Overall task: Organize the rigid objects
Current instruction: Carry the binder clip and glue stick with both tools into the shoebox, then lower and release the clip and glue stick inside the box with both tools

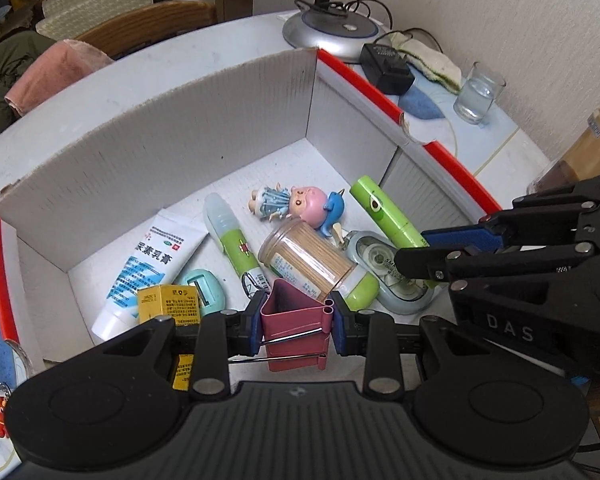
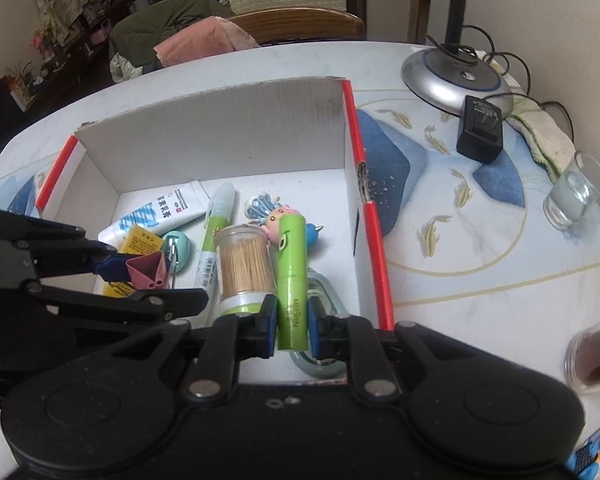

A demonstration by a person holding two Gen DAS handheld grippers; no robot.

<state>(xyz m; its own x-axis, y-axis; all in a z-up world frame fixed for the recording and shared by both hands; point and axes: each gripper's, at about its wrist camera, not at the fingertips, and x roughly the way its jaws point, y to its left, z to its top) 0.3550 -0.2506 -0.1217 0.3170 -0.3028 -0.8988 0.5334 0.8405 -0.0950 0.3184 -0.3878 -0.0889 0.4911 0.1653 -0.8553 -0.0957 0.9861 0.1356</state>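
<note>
Binder clip [image 1: 296, 320], the dusty-pink one, is getting carried by the left gripper [image 1: 298, 322] in the left wrist view, jaws clenched on its sides and hovering over the near end of the cardboard box [image 1: 180, 136], probably so it drops in beside the toothpick jar [image 1: 306, 258] and ointment tube [image 1: 148, 264]. Over in the right wrist view, the right gripper [image 2: 292, 326] is squeezing a green lip balm stick [image 2: 292, 280] upright above the same box, looking ready to set it down near the figurine [image 2: 278, 216].
</note>
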